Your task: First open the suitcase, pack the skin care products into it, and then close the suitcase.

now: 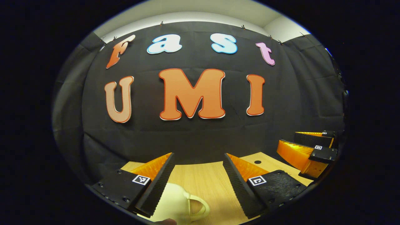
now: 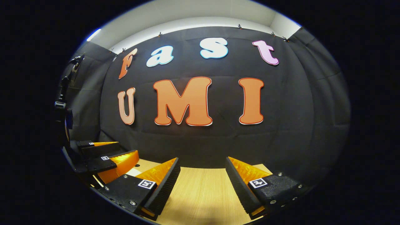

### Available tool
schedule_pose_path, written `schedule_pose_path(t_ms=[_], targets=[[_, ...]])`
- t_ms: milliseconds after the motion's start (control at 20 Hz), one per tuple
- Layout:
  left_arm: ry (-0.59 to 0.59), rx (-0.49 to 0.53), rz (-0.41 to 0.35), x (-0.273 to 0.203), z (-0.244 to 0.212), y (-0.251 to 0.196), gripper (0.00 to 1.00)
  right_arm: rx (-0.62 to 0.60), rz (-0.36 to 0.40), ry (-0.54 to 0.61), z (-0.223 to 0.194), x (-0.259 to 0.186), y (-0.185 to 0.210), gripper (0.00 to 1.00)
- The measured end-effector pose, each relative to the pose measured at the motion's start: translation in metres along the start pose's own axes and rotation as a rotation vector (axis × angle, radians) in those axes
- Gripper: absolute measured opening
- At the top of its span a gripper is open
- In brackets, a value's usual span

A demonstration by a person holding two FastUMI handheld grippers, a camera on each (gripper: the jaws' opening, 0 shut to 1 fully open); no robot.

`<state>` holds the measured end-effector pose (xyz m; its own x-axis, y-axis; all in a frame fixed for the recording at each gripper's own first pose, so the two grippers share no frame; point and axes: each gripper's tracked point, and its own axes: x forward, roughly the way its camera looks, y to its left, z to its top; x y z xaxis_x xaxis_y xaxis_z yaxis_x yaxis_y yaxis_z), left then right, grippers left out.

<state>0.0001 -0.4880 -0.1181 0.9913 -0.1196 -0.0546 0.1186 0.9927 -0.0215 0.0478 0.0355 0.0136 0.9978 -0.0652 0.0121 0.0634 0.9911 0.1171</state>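
Both tools are level, pointed at the booth's black cloth wall across the far edge of the wooden table.

Left tool: fingers spread wide, nothing between them. Just below and inside its left finger sits a cream-white container with a loop handle, cut off by the bottom of the view. It looks like a small jug or pump-type bottle; I can't tell which, possibly one of the skin care products. The finger edge overlaps it in the left gripper view, but contact can't be confirmed.

Right tool: also spread wide, empty, bare table between the fingers. It appears again at the right of the left gripper view, so the two tools are side by side and near each other.

Suitcase: not visible from here, so its direction from either tool can't be read. My guess is it lies below or nearer the person than both cameras look.

Key relation: the only candidate object is low and close under the left tool, so the left hand is nearer. Judgement: task is at the start, and both tools need to pitch down to find the suitcase first.
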Motion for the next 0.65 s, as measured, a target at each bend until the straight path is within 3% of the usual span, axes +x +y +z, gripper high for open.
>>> schedule_pose_path(t_ms=[400, 450, 500, 650], targets=[[-0.042, -0.001, 0.089, -0.018, 0.003, 0.016, 0.97, 0.0, 0.07, -0.07, 0.013, -0.009, 0.013, 0.93], [-0.044, 0.008, 0.098, -0.021, 0.003, 0.017, 0.97, 0.009, 0.079, -0.074, 0.014, -0.011, 0.016, 0.88], [-0.048, 0.015, 0.098, -0.024, 0.005, 0.018, 0.97, 0.009, 0.087, -0.083, 0.017, -0.013, 0.018, 0.98], [-0.062, 0.029, 0.129, -0.03, 0.009, 0.02, 0.97, -0.016, 0.093, -0.088, 0.014, -0.014, 0.019, 0.88]])
